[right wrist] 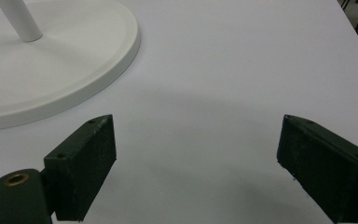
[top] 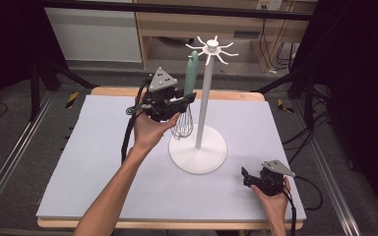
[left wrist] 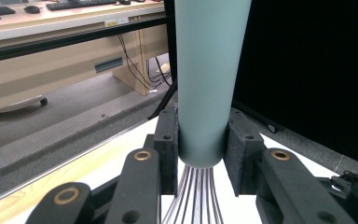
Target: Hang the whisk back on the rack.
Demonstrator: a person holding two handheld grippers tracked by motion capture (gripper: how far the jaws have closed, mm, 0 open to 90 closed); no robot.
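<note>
- Gripping the whisk [top: 189, 93] by the lower end of its pale green handle, the left gripper [top: 183, 101] holds it upright above the middle of the surface [top: 103, 162], a little toward the far edge; the jaws pinch the handle from both sides, and the wire loops hang below them.
- In the left gripper view the handle [left wrist: 205, 79] rises between the two black pads [left wrist: 168, 140], which press against it, with the wires fanning out underneath.
- The white stand [top: 204, 98] rises just beside the whisk on its right; its round base [top: 198, 150] sits near the centre of the surface, and the wires hang over the base's far-left rim.
- The ring of hooks [top: 211, 49] at the top of the pole spreads level with the tip of the handle, close to it.
- Over at the near right corner, the right gripper [top: 246, 177] rests low over the surface, jaws spread wide with nothing between them.
- In the right gripper view the base's rim [right wrist: 121, 51] lies ahead and to the left of the jaws, well apart from them.
- Bare surface runs along the left edge and the near edge.
</note>
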